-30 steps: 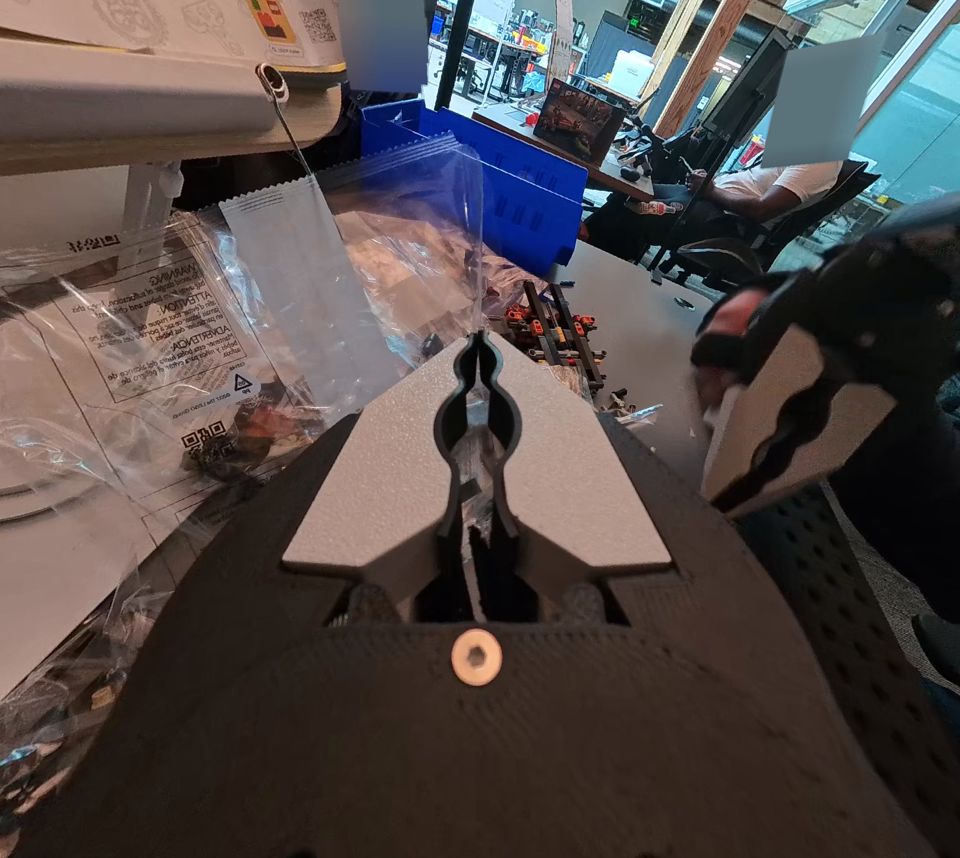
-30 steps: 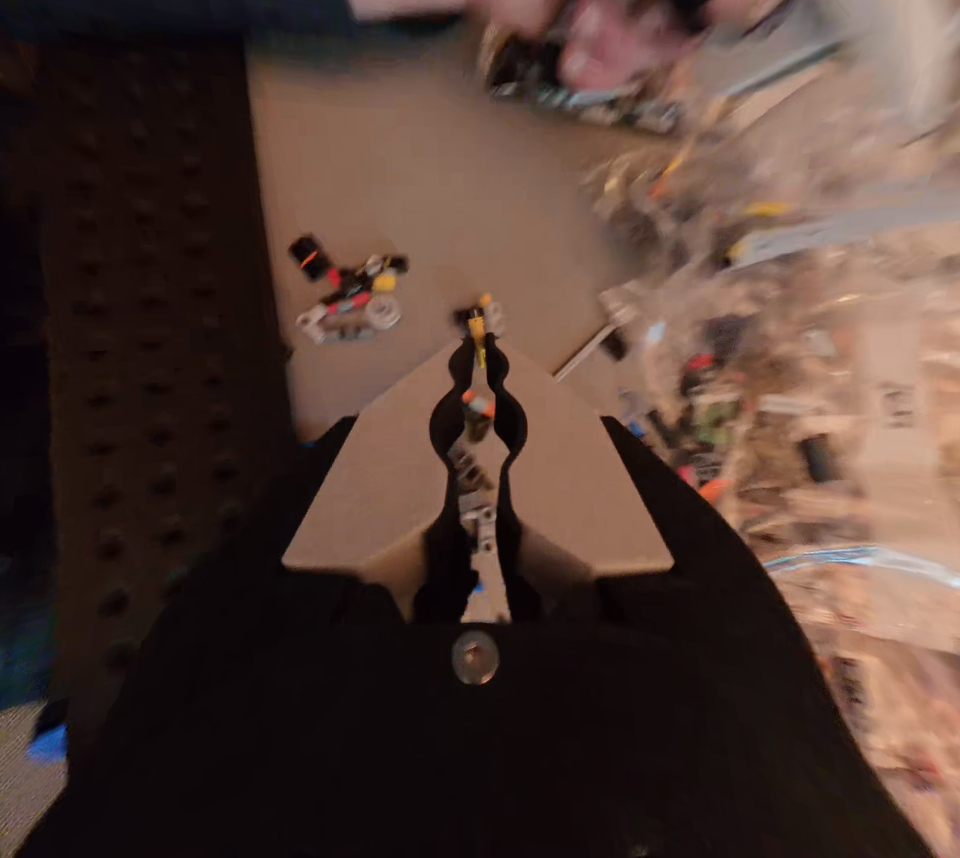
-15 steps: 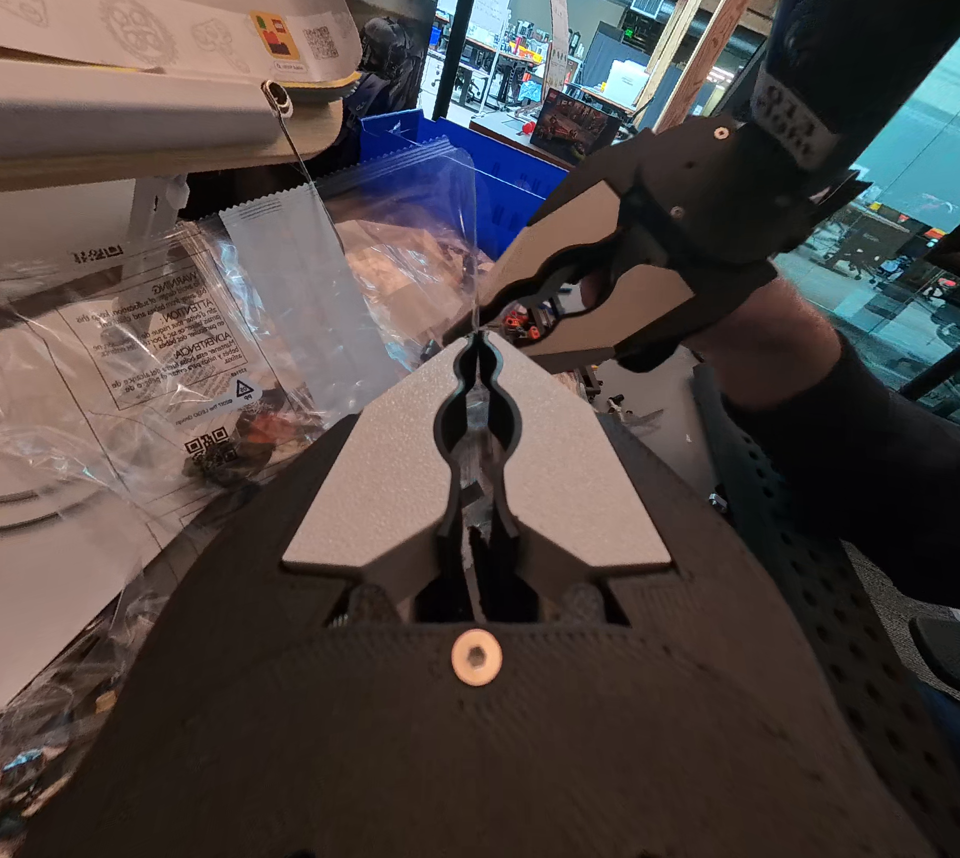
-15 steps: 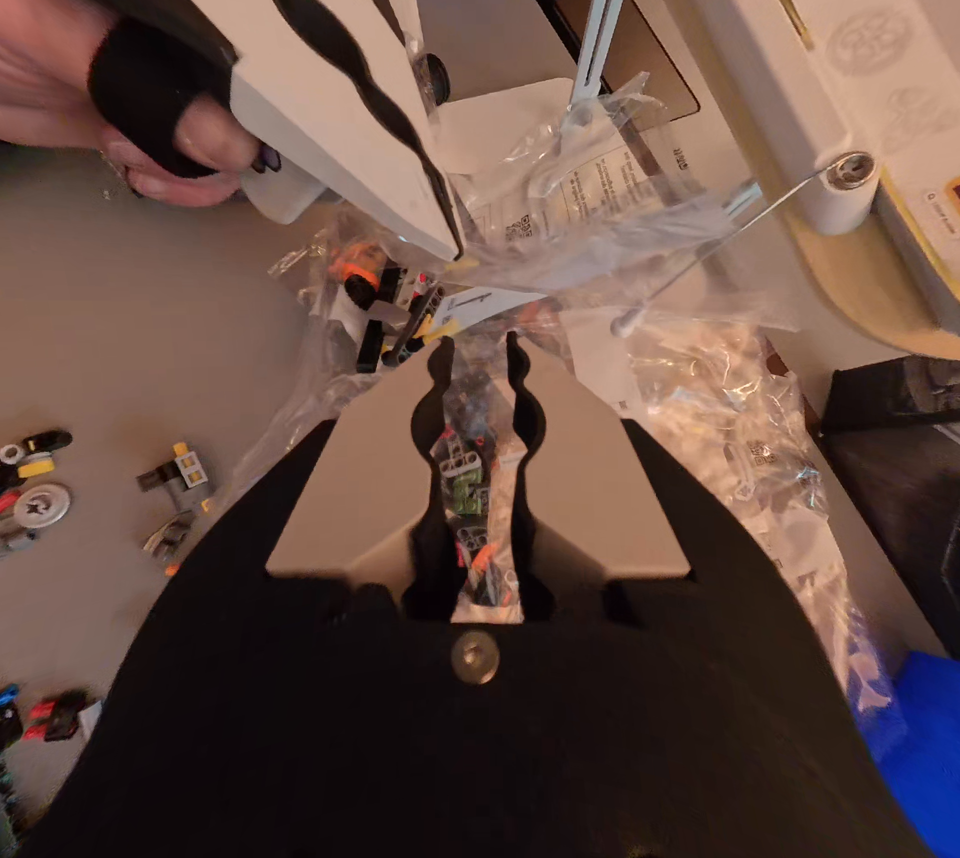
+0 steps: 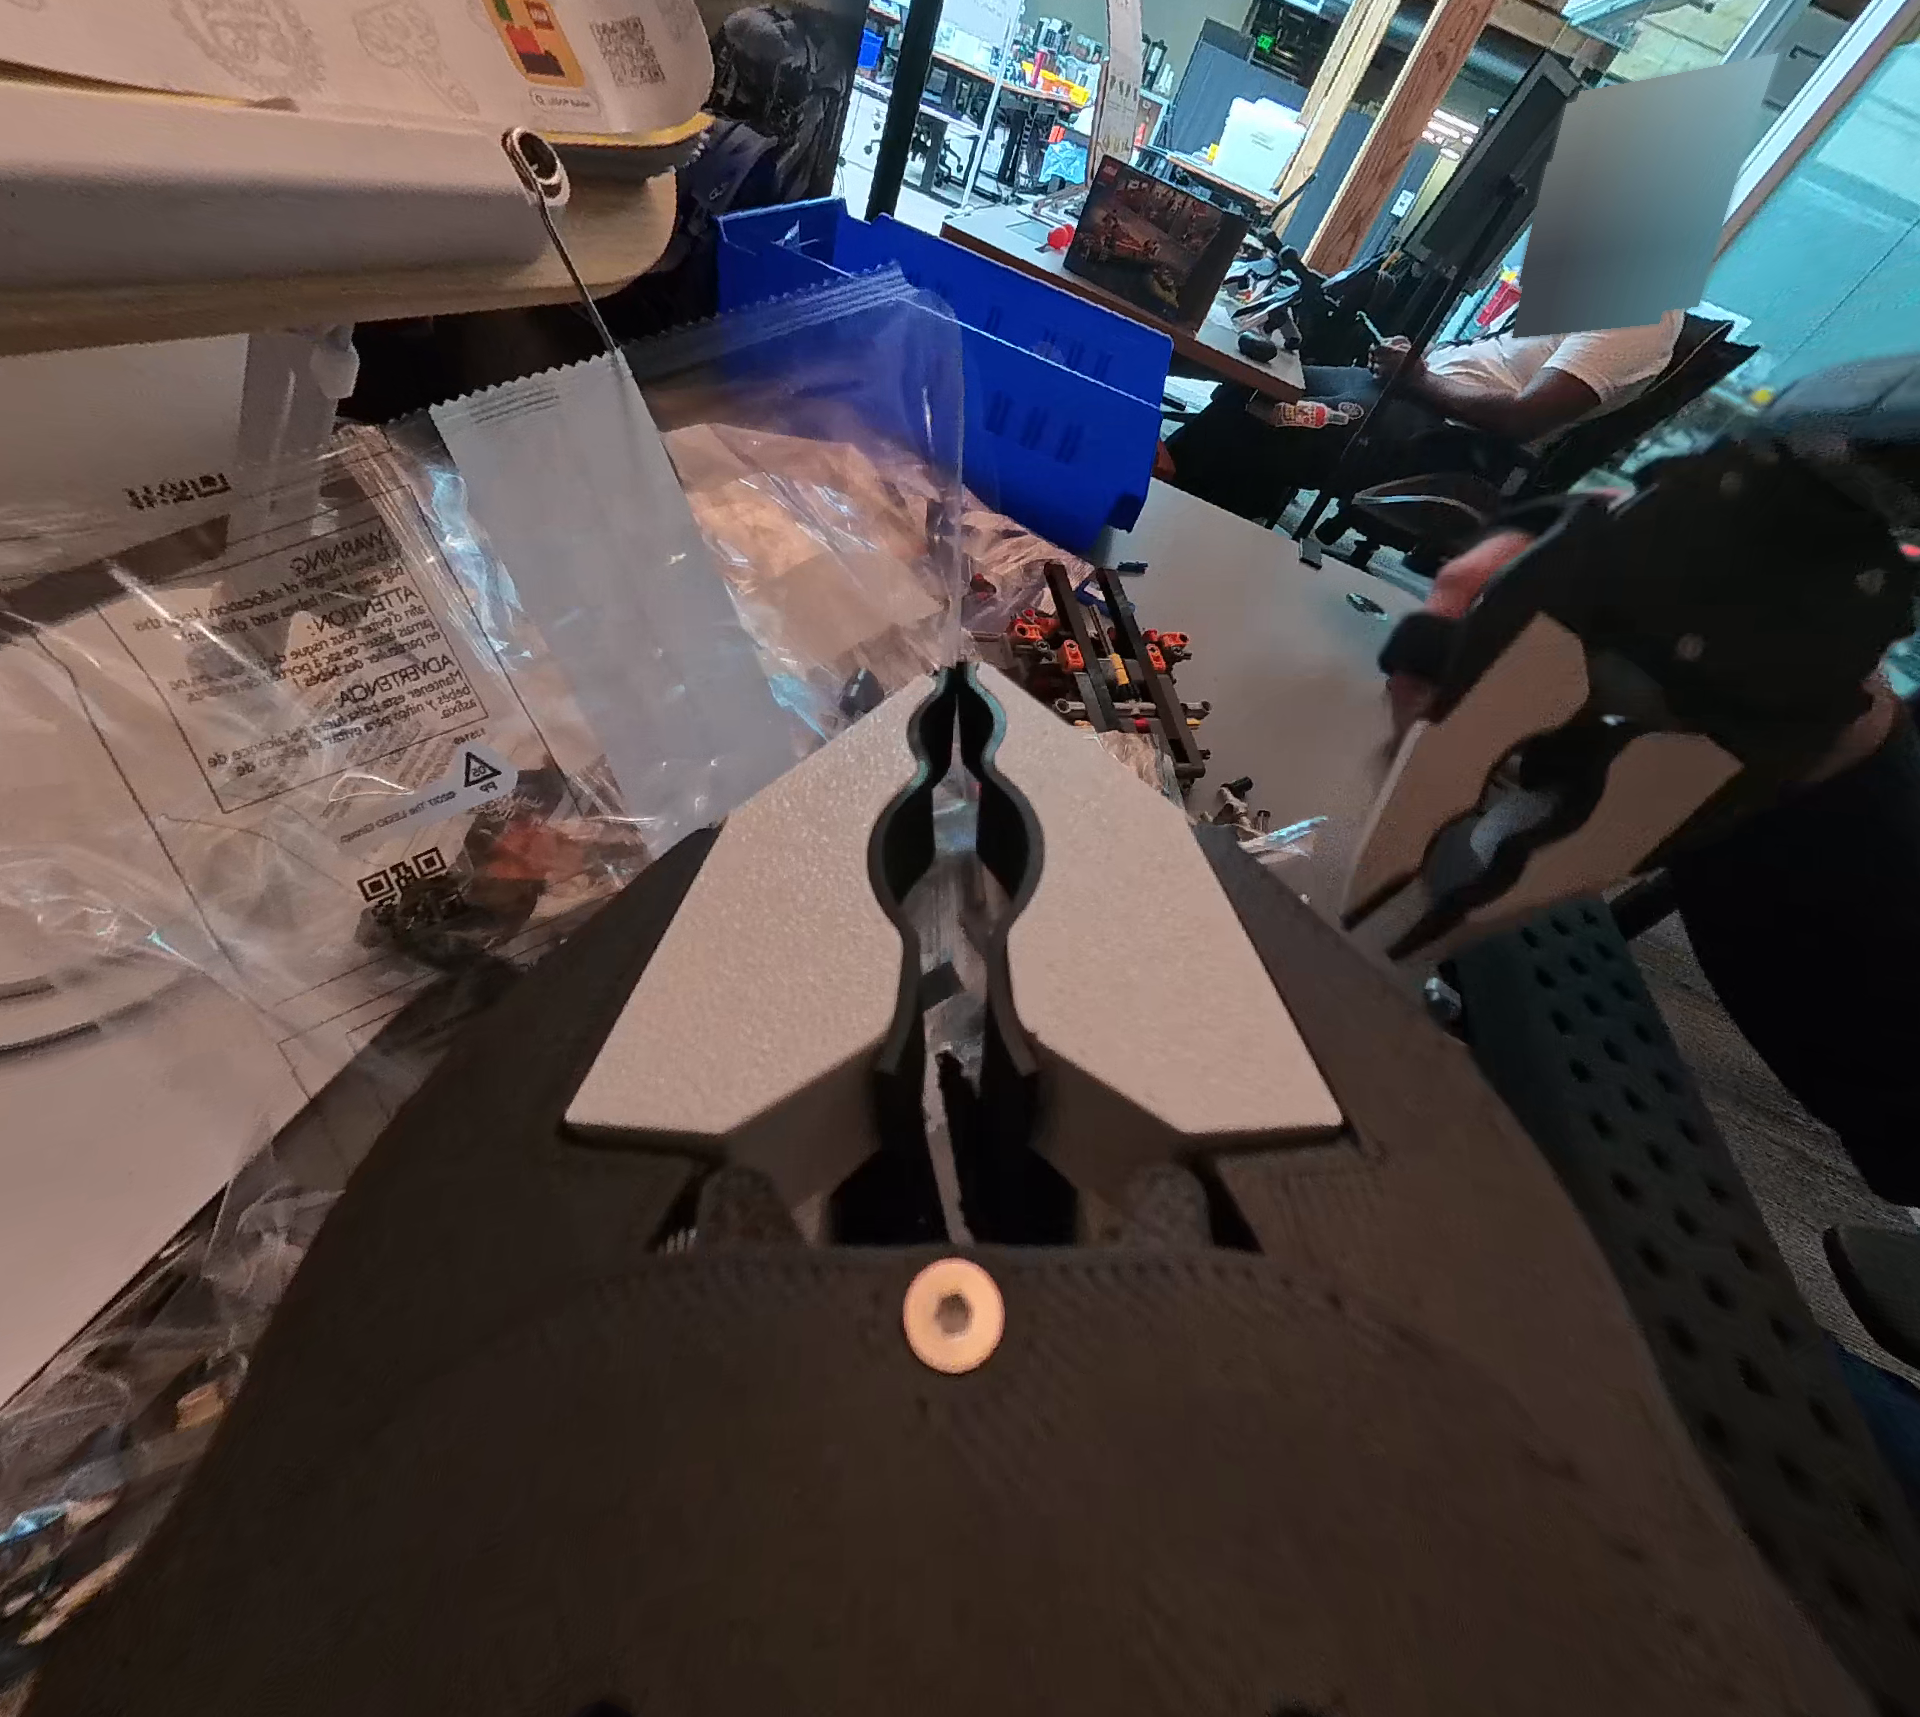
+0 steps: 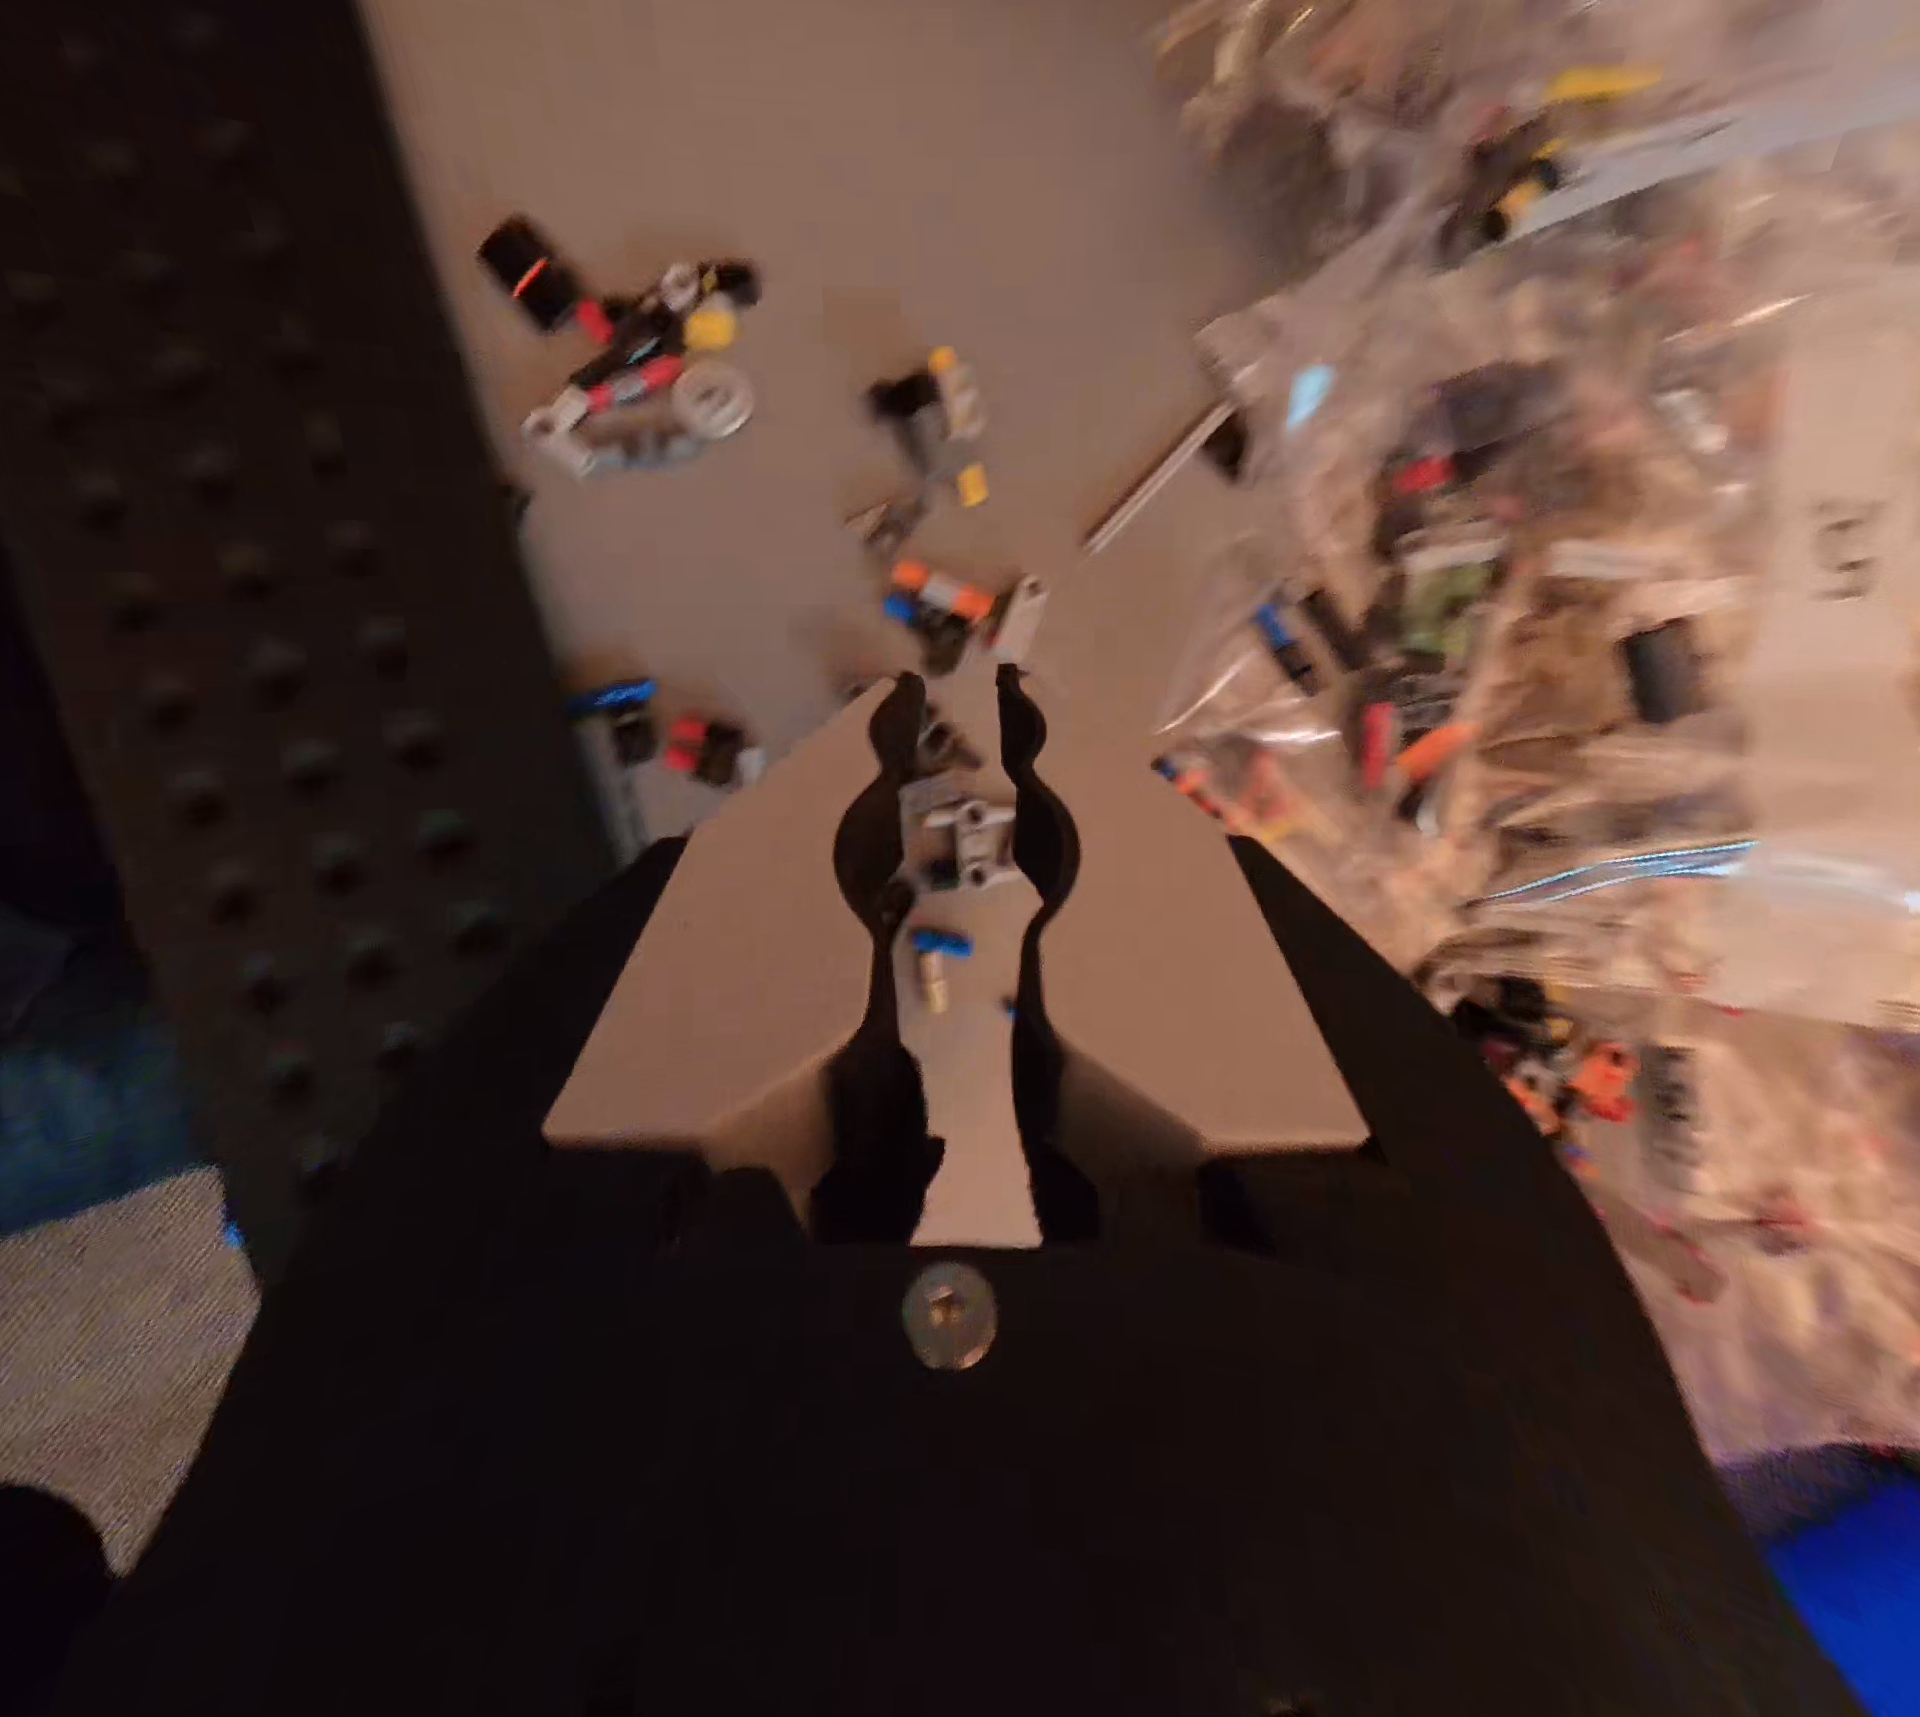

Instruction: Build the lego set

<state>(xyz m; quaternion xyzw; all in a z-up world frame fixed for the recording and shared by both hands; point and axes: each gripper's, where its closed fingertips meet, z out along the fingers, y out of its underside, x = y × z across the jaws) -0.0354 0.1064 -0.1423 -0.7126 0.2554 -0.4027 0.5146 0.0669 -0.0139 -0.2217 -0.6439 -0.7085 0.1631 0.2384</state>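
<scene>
- The left gripper [image 5: 958, 680] is seen closed, its tips pinched on the edge of a clear plastic bag [image 5: 810, 462]; the film is drawn up taut from the tips toward 12 o'clock in the left wrist view.
- The bag's long axis is held roughly upright, with its ribbed seal strip at the top, running from 10 toward 1 o'clock.
- A partly built dark frame [image 5: 1122, 670] with orange and red pins is noted on the grey table [image 5: 1278, 628], at about 1 o'clock just beyond the left tips. Its long axis runs away from the camera, near end toward 5 o'clock, far end toward 11.
- More clear bags with printed panels [image 5: 301, 659] are piled at 9 to 10 o'clock; a blue bin [image 5: 1049, 400] stands behind them.
- The right gripper [image 5: 1392, 846] is seen at 3 o'clock in the left wrist view, well apart from the bag.
- In the right wrist view, which is blurred, the right gripper [image 6: 958, 680] is seen slightly open with nothing between the tips, poised over loose pieces on the table [image 6: 831, 57].
- A small grey piece [image 6: 961, 841] is seen through the gap between the jaws, lying on the table.
- A small wheeled sub-assembly [image 6: 644, 379] lies at 11 o'clock, long axis from 8 toward 2 o'clock.
- Bags of parts [image 6: 1507, 628] are spread from 1 to 4 o'clock.
</scene>
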